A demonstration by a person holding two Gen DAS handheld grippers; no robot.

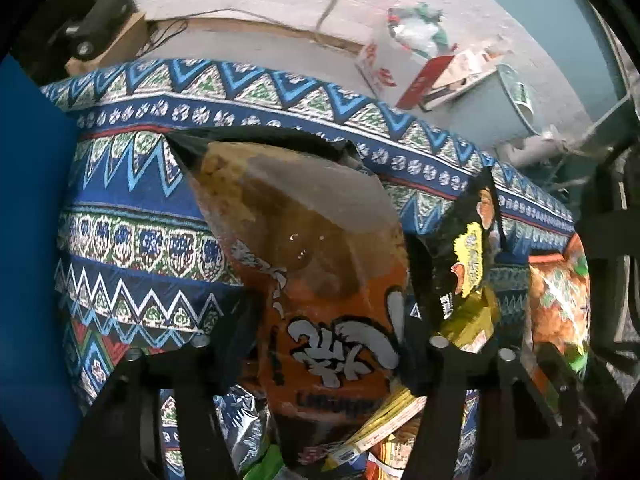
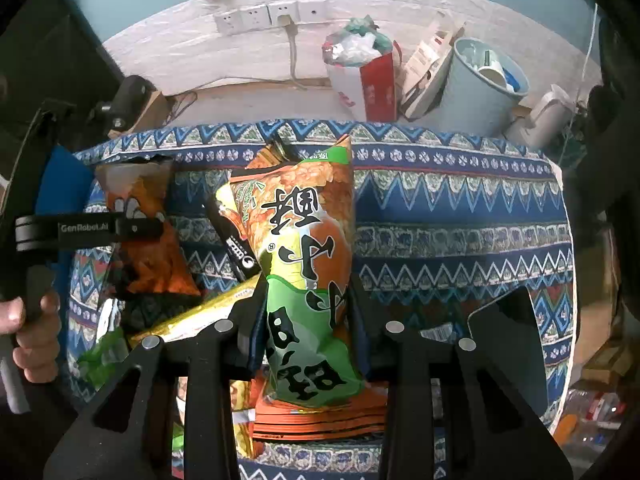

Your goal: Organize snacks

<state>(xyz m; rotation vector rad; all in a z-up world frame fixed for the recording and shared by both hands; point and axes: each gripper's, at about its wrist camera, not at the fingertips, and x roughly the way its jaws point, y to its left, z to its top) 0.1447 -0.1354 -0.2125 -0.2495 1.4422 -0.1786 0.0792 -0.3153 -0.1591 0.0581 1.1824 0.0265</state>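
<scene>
At the far left of the right wrist view a person's hand (image 2: 34,332) holds the handle of the left gripper (image 1: 324,320), which straddles an orange snack bag (image 1: 320,264) lying on the patterned tablecloth (image 1: 132,184). In its own view the two fingers sit against the bag's sides near its lower half, so it looks clenched on the pack, though whether the pads truly bite cannot be told for sure. This bag is puffed, glossy film, probably light and slippery, its contents easily crushed; a hold across the flat lower body or the crimped end seam would suit it best.

Just right of it lie a dark packet (image 1: 464,248) and a yellow wrapper (image 2: 192,316) in a loose heap. Further right, the right gripper (image 2: 308,332) is clamped on a green-and-orange snack bag (image 2: 308,248), gripping its green lower part while the top stands tilted over the cloth. Under it rests a stack of flat orange packets (image 2: 320,420).

Beyond the table's far edge stand a red-and-white paper bag (image 2: 368,84) stuffed with crumpled wrappers, and to its right a pale bin (image 2: 472,92) holding cups and rubbish
</scene>
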